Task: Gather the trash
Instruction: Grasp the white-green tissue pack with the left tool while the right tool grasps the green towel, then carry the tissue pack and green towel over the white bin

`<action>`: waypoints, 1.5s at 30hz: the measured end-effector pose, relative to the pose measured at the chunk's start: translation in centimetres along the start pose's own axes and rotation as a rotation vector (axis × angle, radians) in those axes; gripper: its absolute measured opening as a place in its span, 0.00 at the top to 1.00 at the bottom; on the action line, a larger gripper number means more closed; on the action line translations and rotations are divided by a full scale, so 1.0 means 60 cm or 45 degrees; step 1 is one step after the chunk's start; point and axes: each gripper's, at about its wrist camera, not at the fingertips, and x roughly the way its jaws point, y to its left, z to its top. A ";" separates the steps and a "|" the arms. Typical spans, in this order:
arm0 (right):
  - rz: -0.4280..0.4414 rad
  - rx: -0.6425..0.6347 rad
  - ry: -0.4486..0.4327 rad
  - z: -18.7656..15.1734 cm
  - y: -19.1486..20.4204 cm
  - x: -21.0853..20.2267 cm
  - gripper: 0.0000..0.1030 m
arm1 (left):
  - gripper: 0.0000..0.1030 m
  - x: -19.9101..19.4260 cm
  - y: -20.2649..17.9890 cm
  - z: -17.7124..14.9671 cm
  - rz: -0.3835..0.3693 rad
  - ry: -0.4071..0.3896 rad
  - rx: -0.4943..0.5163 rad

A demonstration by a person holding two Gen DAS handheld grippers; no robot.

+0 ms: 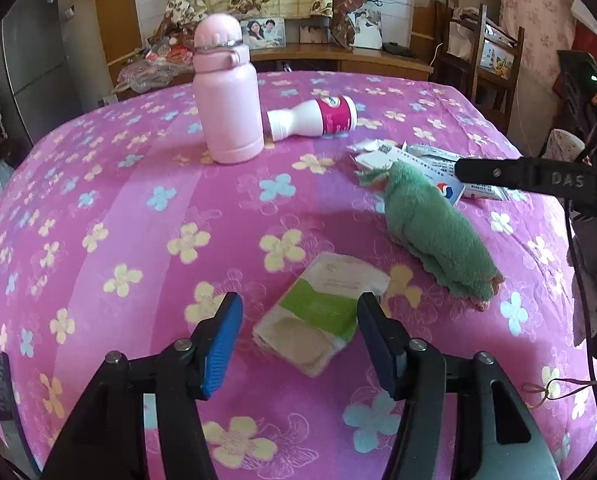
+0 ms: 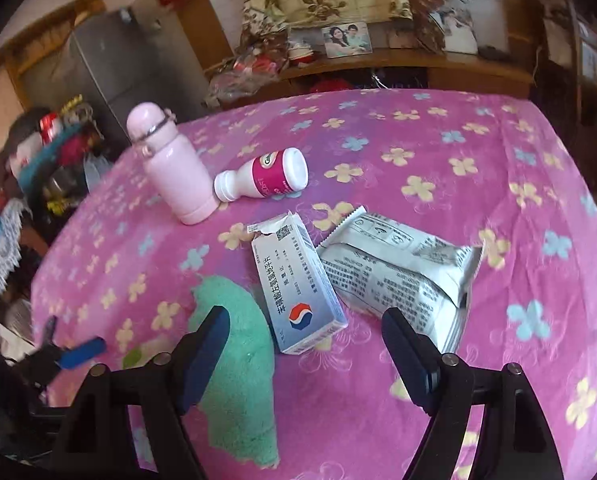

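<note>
Left gripper (image 1: 298,332): jaws apart, a tissue pack (image 1: 322,314) lying between the pads, neither pad touching it.
Right gripper (image 2: 304,346): jaws wide, nothing held; the near end of a torn medicine box (image 2: 298,286) lies on the cloth between the fingertips.
Green towel (image 2: 238,364): just left of the box.
Printed white wrapper (image 2: 402,270): just right of the box.
White-and-magenta bottle (image 2: 264,180): on its side, farther back.
Pink flask (image 2: 170,168): upright beside the bottle.
Surface: pink floral cloth (image 2: 438,140).

Left gripper (image 1: 298,344) and right gripper (image 2: 304,354) both angle downward, fingers apart.
</note>
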 end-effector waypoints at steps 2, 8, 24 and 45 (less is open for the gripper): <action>0.028 0.014 0.018 -0.004 0.001 0.000 0.21 | 0.39 -0.002 -0.001 0.001 0.022 -0.021 0.031; 0.130 -0.031 0.025 -0.018 0.046 -0.004 0.21 | 0.31 0.024 -0.002 0.000 0.005 0.035 0.068; 0.101 0.054 0.027 -0.066 0.042 -0.007 0.56 | 0.27 0.054 -0.008 -0.012 -0.219 0.158 0.085; 0.079 0.137 -0.107 -0.185 0.001 -0.200 0.56 | 0.66 -0.047 -0.102 -0.033 -0.170 0.029 0.092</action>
